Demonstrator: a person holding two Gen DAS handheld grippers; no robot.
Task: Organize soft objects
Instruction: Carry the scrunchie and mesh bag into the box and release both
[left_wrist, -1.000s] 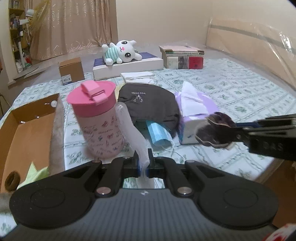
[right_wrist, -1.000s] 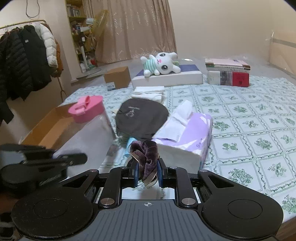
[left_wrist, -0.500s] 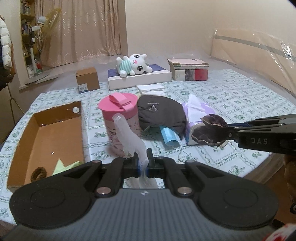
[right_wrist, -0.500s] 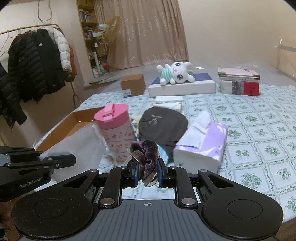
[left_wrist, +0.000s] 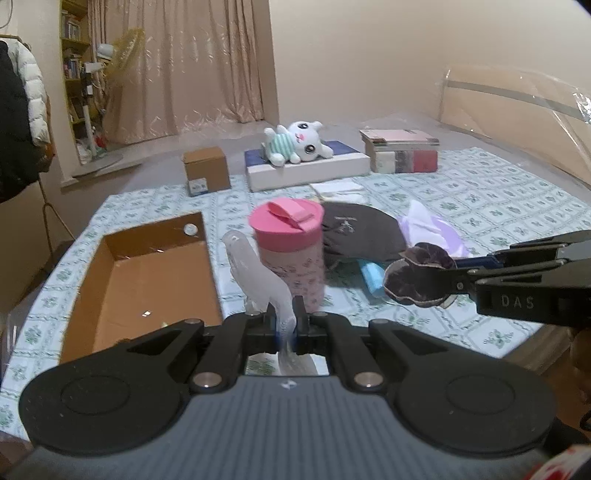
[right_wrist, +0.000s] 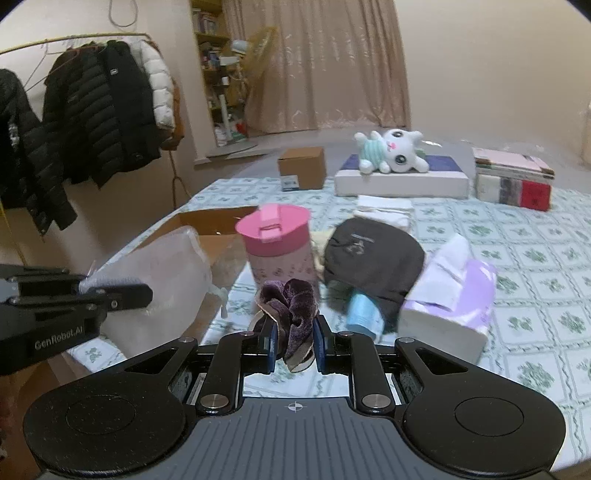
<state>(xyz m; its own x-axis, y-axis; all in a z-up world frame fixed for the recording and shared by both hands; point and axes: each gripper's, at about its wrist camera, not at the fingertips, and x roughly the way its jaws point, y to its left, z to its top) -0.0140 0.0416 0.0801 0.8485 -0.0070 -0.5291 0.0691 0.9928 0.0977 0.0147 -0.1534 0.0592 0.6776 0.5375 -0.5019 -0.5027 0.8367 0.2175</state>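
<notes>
Left gripper (left_wrist: 284, 325): its jaws are pinching the edge of a clear plastic bag (left_wrist: 258, 273), which is hanging up in front of the pink-lidded cup (left_wrist: 286, 251).
Right gripper (right_wrist: 294, 345): it is clamping a purple velvet scrunchie (right_wrist: 291, 306) between its blue pads, in the air above the near edge of the table (right_wrist: 535, 280).
Cardboard box (left_wrist: 147, 273): it is sitting open on the left of the table, beside the cup.
Other soft things: a dark cap (right_wrist: 373, 254), a blue face mask (right_wrist: 364, 308) and a tissue pack (right_wrist: 454, 299) are lying together right of the cup.
Risk, bag: the thin film is looking slippery; a light pinch could be letting it slide out.
Risk, cup: the dangling bag could be brushing the cup and tipping it.
Risk, scrunchie: only part of it is being gripped, so a quick swing could be shaking it loose before it reaches the bag or box.
</notes>
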